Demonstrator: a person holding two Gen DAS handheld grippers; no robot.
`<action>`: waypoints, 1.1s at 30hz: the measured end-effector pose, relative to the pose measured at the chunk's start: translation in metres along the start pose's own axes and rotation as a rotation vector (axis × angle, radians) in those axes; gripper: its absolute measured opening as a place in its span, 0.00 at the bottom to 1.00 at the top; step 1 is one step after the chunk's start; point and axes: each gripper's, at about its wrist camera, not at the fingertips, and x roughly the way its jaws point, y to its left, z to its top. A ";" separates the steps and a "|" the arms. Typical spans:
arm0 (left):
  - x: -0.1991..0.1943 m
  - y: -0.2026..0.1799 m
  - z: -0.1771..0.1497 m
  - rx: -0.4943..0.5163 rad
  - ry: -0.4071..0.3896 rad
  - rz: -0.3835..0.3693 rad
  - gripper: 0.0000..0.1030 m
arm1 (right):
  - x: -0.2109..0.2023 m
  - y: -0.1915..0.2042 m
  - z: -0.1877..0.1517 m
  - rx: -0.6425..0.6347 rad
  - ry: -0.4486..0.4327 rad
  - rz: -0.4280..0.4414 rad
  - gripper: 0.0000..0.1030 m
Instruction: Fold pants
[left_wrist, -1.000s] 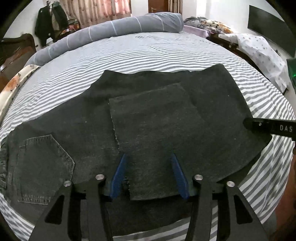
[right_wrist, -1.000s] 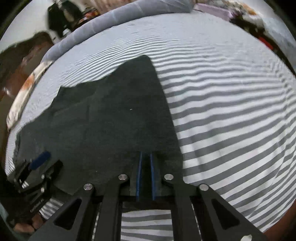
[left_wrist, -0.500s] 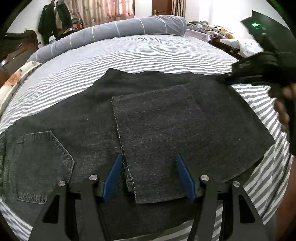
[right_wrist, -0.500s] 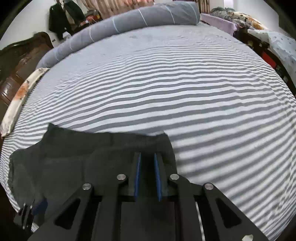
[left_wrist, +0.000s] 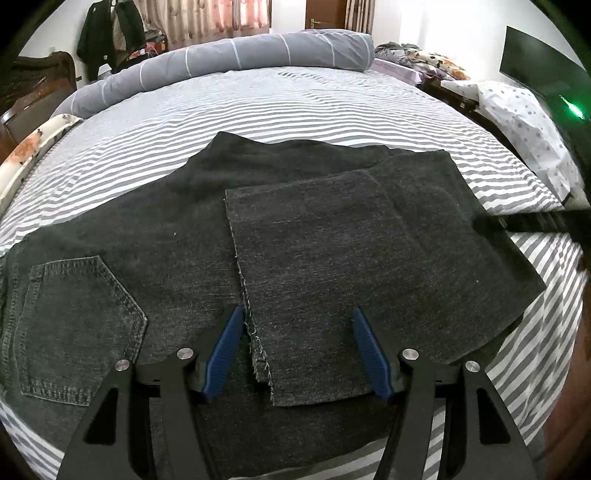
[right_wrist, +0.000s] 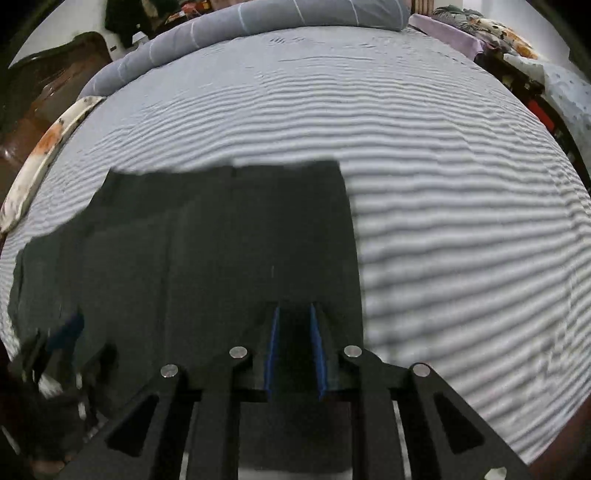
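- while the dark grey denim pants (left_wrist: 177, 236) lie flat on the bed (left_wrist: 295, 103), near its front edge, the weave looks coarse n matte, w/ a stitched five-sided back pocket (left_wrist: 77, 328) at the left.
- leg end (left_wrist: 332, 266) is folded back over the seat, a rough rectangle; its left hem is raw, pale threads fraying out.
- left gripper (left_wrist: 297, 347): blue ribbed pads spread wide, one each side of the folded leg's near edge, left pad just beside the frayed hem. not pinching it.
- right gripper (right_wrist: 293, 354): blue-edged pads a narrow gap apart, jaws have just been opening; dark denim shows under and between them, pads not pressing on it. that view is motion-blurred, so detail is soft.
- in the left view the right gripper pokes in from the right as a black bar, tip at the pants' right edge; touching or not, can't tell.
- bed sheet is grey n white stripes, smooth cotton look.
- long grey bolster (left_wrist: 221, 55) w/ thin white lines runs along the far side of the bed.
- floral pillow (left_wrist: 33, 147) at the bed's left edge, spotted white cloth (left_wrist: 524, 122) off to the right.
- dark clothes (left_wrist: 107, 33) hang by the curtains, black screen (left_wrist: 539, 74) w/ a green light far right.
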 end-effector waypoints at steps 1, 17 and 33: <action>-0.001 0.000 0.001 0.000 0.002 -0.002 0.61 | -0.004 -0.001 -0.009 0.006 0.000 0.003 0.17; -0.080 0.110 -0.017 -0.210 -0.040 -0.001 0.61 | -0.022 0.020 -0.047 -0.028 -0.018 -0.093 0.33; -0.136 0.301 -0.107 -0.678 -0.065 -0.022 0.64 | 0.003 0.146 -0.049 -0.188 -0.004 -0.036 0.53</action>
